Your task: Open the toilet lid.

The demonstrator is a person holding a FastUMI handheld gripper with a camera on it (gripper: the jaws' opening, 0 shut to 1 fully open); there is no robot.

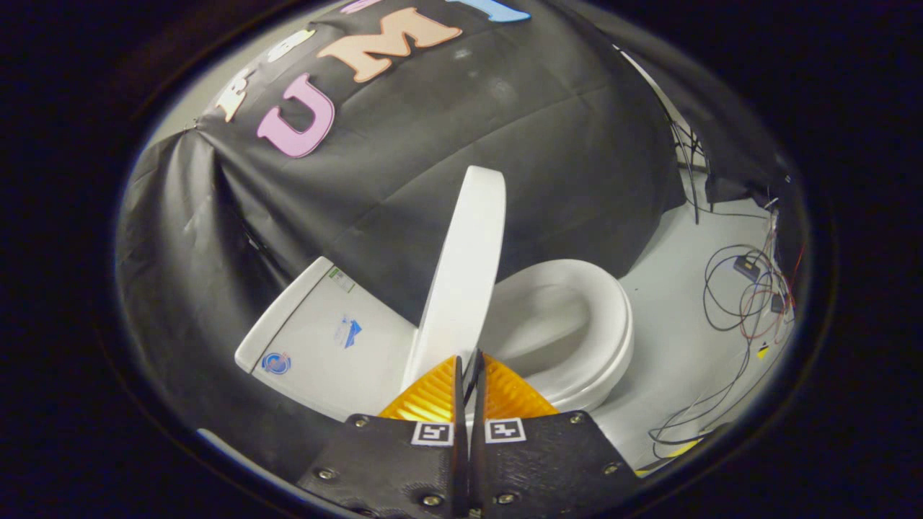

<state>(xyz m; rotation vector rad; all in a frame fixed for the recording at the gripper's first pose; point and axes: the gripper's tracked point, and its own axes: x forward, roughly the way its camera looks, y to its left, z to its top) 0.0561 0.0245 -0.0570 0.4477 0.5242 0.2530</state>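
Gripper view: the gripper (pixel 469 360) has its fingers pressed together with only a sliver of gap, nothing held. Just ahead of them the toilet lid (pixel 465 274) stands raised, edge-on, between tank (pixel 324 339) and exposed seat (pixel 577 324). Cables (pixel 743 303) lie on floor beyond

— What colour is seen on the toilet lid (pixel 465 274)?
— White, as on the seat (pixel 584 324) and the tank (pixel 324 339), which is marked with small blue stickers (pixel 348 333).
— And the surroundings?
— A pale grey floor (pixel 678 339) is crossed by black and red cables (pixel 750 288); black-and-white square markers (pixel 505 430) are borne by the gripper (pixel 469 360).
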